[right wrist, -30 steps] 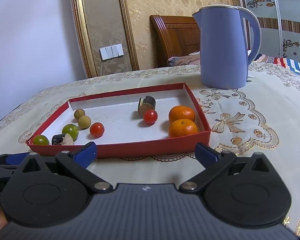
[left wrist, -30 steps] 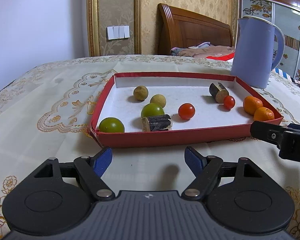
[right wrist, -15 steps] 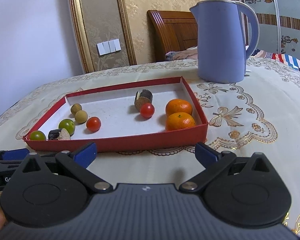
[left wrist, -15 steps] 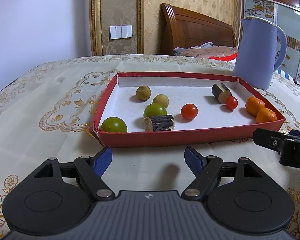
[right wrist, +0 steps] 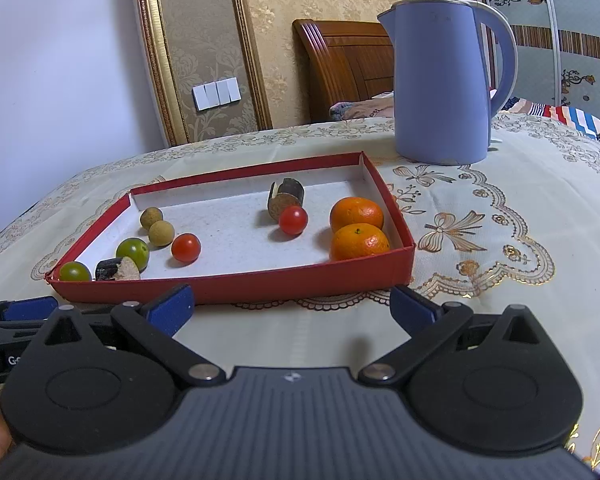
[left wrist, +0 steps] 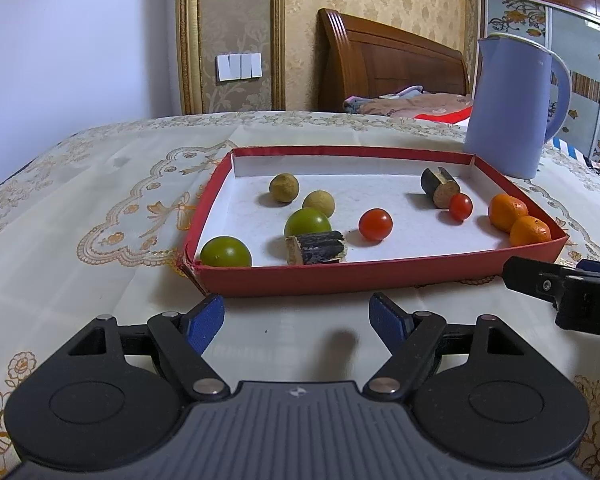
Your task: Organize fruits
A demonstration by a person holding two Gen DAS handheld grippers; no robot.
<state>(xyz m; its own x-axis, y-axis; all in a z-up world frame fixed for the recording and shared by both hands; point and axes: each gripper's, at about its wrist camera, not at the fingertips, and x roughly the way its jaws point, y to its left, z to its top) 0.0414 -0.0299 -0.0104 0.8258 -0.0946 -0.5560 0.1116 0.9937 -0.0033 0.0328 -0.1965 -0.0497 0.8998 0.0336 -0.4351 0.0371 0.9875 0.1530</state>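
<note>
A red tray (left wrist: pixel 380 276) (right wrist: pixel 260 286) with a white floor holds two green fruits (left wrist: pixel 225 252) (left wrist: pixel 307 222), two tan round fruits (left wrist: pixel 284 187), two red tomatoes (left wrist: pixel 375 224) (left wrist: pixel 460 206), two oranges (left wrist: pixel 507 211) (right wrist: pixel 359 241) and two dark sugarcane pieces (left wrist: pixel 316 246) (left wrist: pixel 440 187). My left gripper (left wrist: pixel 296 322) is open and empty just before the tray's front wall. My right gripper (right wrist: pixel 292 308) is open and empty, also before the tray; it shows at the right of the left wrist view (left wrist: pixel 564 292).
A blue kettle (left wrist: pixel 514 106) (right wrist: pixel 444 80) stands behind the tray's right corner. The table carries a cream embroidered cloth (left wrist: pixel 100 216). A wooden headboard (left wrist: pixel 388 64) and bedding lie beyond the table.
Both grippers have drawn back slightly from the tray and risen a little; the tray looks a bit farther away. Both grippers stay open. The fruits have not moved.
</note>
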